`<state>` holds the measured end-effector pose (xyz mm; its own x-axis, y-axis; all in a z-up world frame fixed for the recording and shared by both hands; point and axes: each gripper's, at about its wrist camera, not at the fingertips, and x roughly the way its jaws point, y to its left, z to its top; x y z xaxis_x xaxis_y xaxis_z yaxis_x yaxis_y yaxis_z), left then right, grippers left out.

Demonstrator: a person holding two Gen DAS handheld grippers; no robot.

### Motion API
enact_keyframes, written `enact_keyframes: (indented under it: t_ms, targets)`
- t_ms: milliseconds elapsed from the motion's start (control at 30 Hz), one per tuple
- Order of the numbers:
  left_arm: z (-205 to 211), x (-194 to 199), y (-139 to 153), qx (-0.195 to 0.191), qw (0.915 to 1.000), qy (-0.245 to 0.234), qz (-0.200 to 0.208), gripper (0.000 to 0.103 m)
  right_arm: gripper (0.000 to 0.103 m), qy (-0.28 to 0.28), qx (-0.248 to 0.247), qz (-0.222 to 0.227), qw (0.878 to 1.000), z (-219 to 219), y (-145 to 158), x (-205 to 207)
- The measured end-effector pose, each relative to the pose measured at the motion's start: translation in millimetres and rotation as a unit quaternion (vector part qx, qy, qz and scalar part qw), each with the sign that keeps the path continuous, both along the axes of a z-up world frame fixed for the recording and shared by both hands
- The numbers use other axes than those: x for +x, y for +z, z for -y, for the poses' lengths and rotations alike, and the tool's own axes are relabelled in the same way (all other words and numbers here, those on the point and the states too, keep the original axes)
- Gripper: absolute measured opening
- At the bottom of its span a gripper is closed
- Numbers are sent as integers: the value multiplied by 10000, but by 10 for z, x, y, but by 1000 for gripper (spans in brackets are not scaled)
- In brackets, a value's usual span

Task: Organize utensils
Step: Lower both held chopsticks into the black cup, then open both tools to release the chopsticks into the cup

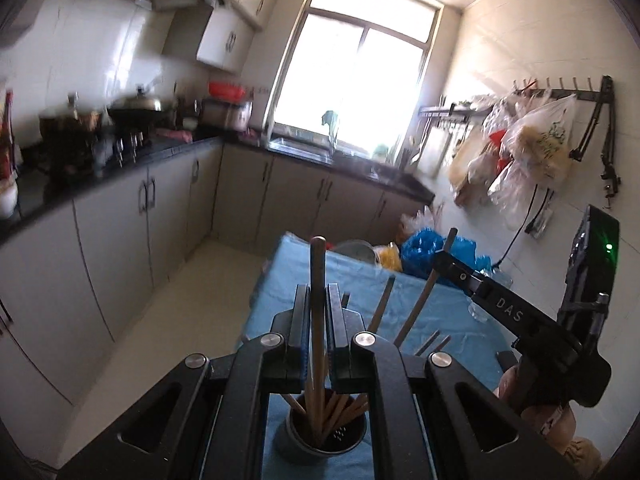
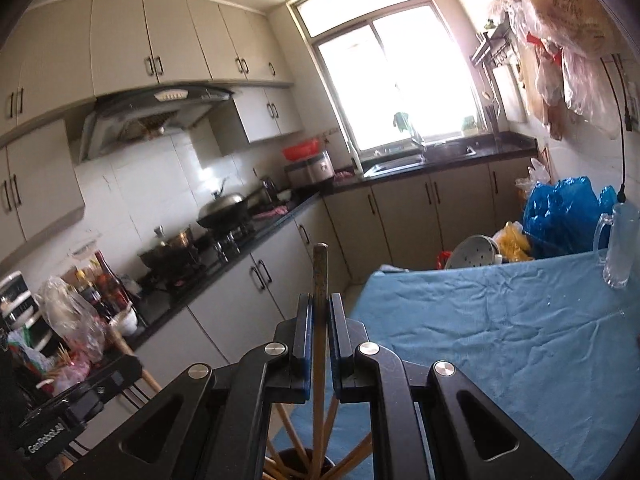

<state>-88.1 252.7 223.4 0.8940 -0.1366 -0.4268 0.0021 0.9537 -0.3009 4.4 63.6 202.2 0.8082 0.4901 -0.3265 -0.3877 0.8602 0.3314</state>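
Observation:
A dark round holder [image 1: 326,434] stands on the blue cloth [image 1: 440,312] and holds several wooden chopsticks. My left gripper [image 1: 318,300] is shut on one upright chopstick [image 1: 318,280] whose lower end is in the holder. My right gripper [image 1: 448,258] shows at the right of the left wrist view, shut on another chopstick [image 1: 420,304] that slants down toward the holder. In the right wrist view my right gripper [image 2: 319,310] is shut on that chopstick [image 2: 320,276], with the holder [image 2: 298,464] just below. The left gripper's body [image 2: 76,404] shows at lower left.
Two loose chopsticks [image 1: 434,342] lie on the cloth right of the holder. A glass mug [image 2: 618,240] stands at the table's far right. Blue bags [image 2: 560,212] and a metal pot lid [image 2: 476,252] sit beyond the table. Counters with stove and sink run along the left and back.

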Motion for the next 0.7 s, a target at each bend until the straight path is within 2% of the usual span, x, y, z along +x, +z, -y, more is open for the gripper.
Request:
enact_keyframes:
  t_ms: [167, 400, 533, 600, 633, 667, 700]
  targets:
    - [-6, 76, -177, -188, 9996, -61, -208, 7, 8, 86, -228, -133, 9996, -27, -162, 5]
    - [0, 15, -215, -293, 9991, -86, -311, 7, 9, 125, -399, -235, 9989, -57, -309, -27]
    - [8, -42, -198, -382, 9987, -84, -314, 8, 9, 84, -300, -281, 9991, 1, -330, -51]
    - [10, -97, -188, -428, 9987, -67, -282, 16, 12, 80, -281, -309, 9991, 34, -326, -52]
    - [8, -132, -180, -448, 9987, -56, -244, 28, 14, 77, -270, -313, 9991, 49, -321, -59]
    - [12, -173, -166, -449, 9988, -29, -188, 37, 24, 68, -251, -322, 9991, 71, -320, -66]
    - [26, -203, -143, -426, 9990, 6, -136, 37, 30, 64, -245, -328, 9991, 85, -314, -70]
